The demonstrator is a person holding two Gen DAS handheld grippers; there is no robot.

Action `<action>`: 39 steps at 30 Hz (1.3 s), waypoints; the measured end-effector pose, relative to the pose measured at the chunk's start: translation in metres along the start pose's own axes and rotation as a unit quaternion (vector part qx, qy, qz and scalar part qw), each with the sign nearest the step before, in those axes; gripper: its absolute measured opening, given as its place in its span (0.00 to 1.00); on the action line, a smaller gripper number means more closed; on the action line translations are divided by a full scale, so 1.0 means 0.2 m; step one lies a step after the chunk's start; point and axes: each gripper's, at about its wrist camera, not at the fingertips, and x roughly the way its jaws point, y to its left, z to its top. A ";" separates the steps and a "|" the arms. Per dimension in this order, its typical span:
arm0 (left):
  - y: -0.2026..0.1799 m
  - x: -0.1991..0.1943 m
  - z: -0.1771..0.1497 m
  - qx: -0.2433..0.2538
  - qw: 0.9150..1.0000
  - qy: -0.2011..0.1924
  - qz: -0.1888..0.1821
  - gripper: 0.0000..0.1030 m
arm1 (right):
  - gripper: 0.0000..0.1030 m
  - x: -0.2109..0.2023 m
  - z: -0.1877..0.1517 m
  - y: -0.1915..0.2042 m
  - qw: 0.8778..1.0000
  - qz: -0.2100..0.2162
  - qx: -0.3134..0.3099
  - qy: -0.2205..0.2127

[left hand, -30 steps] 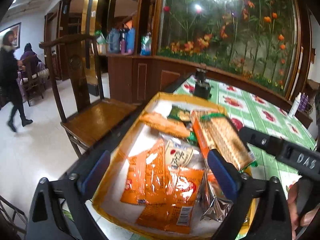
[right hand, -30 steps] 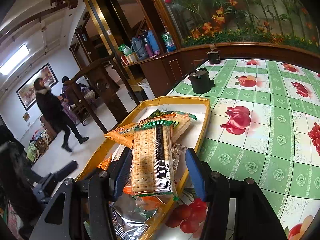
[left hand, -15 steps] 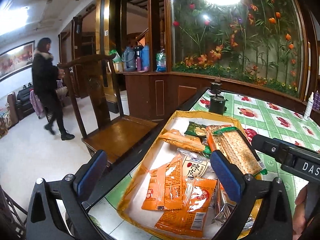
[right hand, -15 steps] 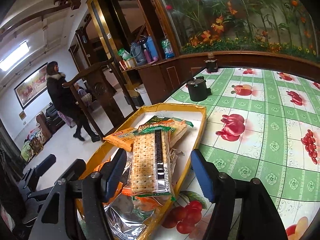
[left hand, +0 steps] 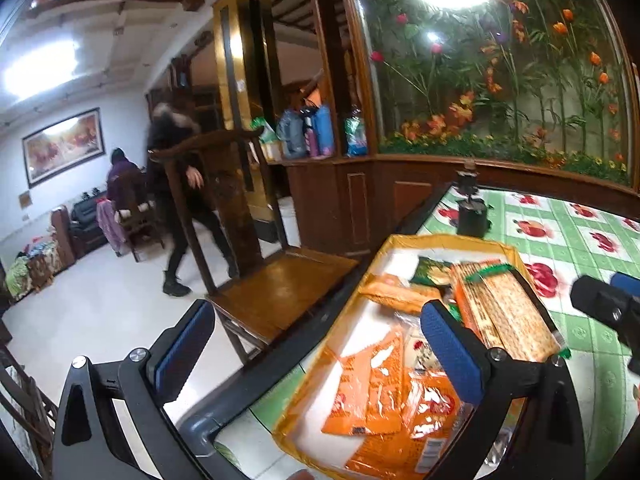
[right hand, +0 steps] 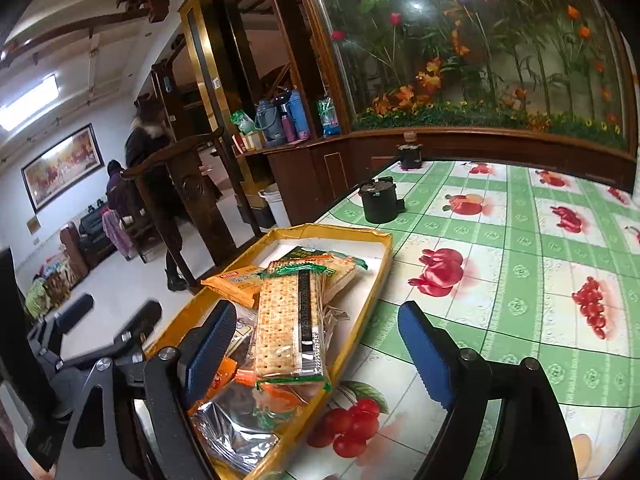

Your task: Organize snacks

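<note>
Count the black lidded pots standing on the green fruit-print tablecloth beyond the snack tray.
2. The near black pot stands just past the yellow tray's far end; the far black pot sits at the table's back edge by the wooden ledge. Others may lie outside the views.

Black gripper frames with silver screws carry blue-padded fingers (right hand: pixel 208 344).

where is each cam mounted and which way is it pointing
Left wrist: sits on the left tool, looking forward and slightly down over the table edge at the yellow tray and a wooden chair; its own open blue pads frame the view, and the right tool's tip pokes in.
Right wrist: sits on the right tool, looking along the green tablecloth over the cracker pack; its pads, opening, clear the pack; the left tool shows left.
Shared: tray, cracker pack, black pot, chair.
</note>
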 end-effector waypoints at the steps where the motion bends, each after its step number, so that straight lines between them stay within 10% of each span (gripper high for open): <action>1: 0.00 -0.01 0.00 0.002 1.000 -0.002 0.003 1.00 | 0.84 -0.01 0.00 0.01 1.000 -0.002 -0.003 -0.004; 6: 0.01 -0.02 0.00 0.002 1.000 -0.006 -0.005 1.00 | 1.00 -0.07 -0.02 0.07 0.999 -0.017 -0.039 -0.029; 39: 0.05 0.00 -0.02 -0.016 1.000 0.023 -0.008 1.00 | 1.00 -0.15 -0.06 0.17 0.993 -0.017 -0.093 -0.073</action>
